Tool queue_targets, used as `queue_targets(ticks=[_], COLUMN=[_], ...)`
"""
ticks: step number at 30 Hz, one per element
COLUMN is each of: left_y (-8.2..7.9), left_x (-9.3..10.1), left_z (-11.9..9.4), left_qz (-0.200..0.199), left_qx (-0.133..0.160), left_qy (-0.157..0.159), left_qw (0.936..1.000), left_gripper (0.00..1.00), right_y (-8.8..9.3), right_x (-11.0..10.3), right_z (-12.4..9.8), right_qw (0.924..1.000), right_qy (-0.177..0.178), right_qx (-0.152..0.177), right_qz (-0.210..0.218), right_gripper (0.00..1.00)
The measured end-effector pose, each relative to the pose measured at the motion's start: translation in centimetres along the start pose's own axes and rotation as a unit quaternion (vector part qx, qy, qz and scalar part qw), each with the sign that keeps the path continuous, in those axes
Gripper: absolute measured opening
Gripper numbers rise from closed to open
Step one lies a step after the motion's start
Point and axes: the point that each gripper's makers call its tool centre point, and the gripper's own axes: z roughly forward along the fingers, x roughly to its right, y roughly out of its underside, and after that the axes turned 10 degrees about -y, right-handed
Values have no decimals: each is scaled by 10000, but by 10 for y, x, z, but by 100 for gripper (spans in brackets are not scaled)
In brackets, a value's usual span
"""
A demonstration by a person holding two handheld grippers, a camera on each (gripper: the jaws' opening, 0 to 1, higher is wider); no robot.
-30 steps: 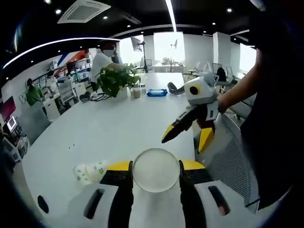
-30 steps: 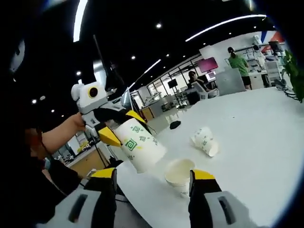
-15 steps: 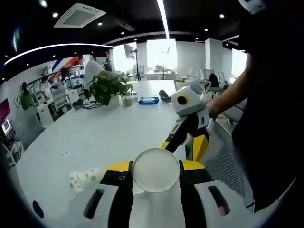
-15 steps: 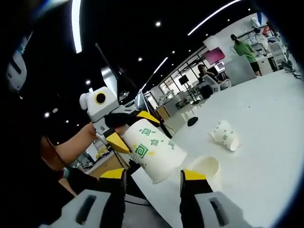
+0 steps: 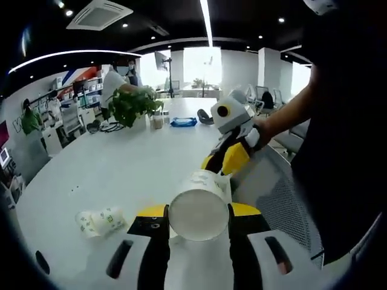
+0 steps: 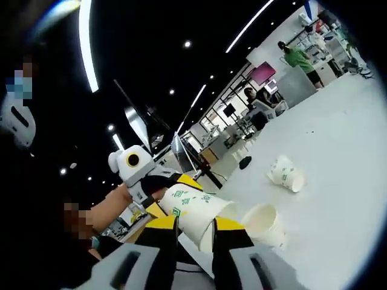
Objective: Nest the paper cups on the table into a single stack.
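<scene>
So the stacking was barely underway here. The left gripper (image 5: 198,219) was clamped on one paper cup (image 5: 198,214), mouth facing the camera, held just above the white table (image 5: 133,163). In the right gripper view that same green-patterned cup showed on its side with the right gripper (image 6: 195,228) pinching its rim end, jaws nearly together around it, so both were gripping the one cup, or so it looked. I'd guess it was getting handed over or steadied before nesting.

Still left: an upright empty cup (image 6: 265,223) sat near the table edge just beside the held one, and a tipped-over cup (image 6: 286,174) lay further out on the table. In the left gripper view the tipped thing (image 5: 99,220) looked like maybe two cups already nested, but I couldn't tell.

Nothing really blocked the way. A potted plant (image 5: 130,104), a blue packet (image 5: 182,121) and some small jars sat well apart at the far end, with people working at desks beyond.
</scene>
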Motion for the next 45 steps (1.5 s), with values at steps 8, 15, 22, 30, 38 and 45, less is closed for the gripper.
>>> queue_targets(ticks=[8,15,22,30,38,45], left_y=[21,30,34,38,45,50], left_x=[4,8,14,15,5,-4], left_z=[4,10,13,14,13,4], left_qz=[3,-66,-90,-286,-494,-725], left_qx=[-237,-311,-432,-439,-408,-233], left_qy=[98,136,195,142,-192,-569], left_qw=[9997,9994,9988,9985,9978,9955], left_gripper=[36,36,36,36,54,65], right_y=[-1,-1,-1,-1,-5,-9], right_x=[-7,-12,-18,-24,-25,-9], right_z=[2,3,5,11,19,21], right_qw=[9999,9996,9992,9986,9987,9960], right_qy=[-129,-233,-340,-444,-399,7], right_qx=[12,0,-73,-191,-317,-746], right_qz=[56,126,170,203,-33,-497], right_gripper=[2,0,0,0,0,0])
